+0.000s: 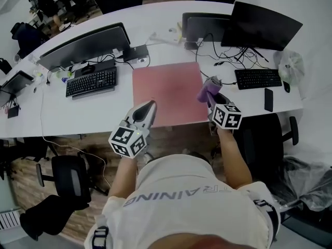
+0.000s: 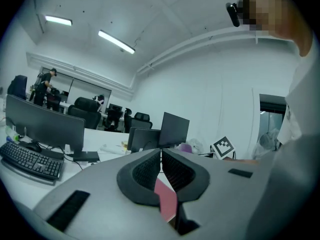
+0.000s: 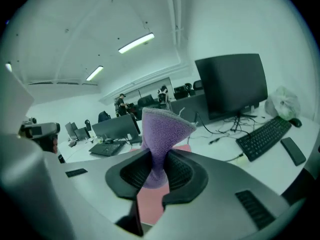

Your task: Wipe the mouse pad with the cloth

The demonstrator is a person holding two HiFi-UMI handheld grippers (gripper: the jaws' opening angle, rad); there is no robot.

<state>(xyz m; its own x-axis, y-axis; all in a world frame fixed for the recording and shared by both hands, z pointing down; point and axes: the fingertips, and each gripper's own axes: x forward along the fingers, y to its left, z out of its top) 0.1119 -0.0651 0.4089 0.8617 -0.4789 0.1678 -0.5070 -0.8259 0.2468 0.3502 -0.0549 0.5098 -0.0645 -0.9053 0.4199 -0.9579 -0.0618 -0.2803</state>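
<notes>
Right claw [image 3: 156, 160] clamped on the purple cloth [image 3: 161, 134], which stands up out of the jaws. Left claw [image 2: 161, 160] closed tip to tip, holding nothing. Pink mouse pad [image 1: 167, 91] lies on the white surface [image 1: 78, 113] just ahead of and below both claws, between them.

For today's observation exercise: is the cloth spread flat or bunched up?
Bunched: the right gripper pinches the cloth, which flares up above the jaws.
</notes>
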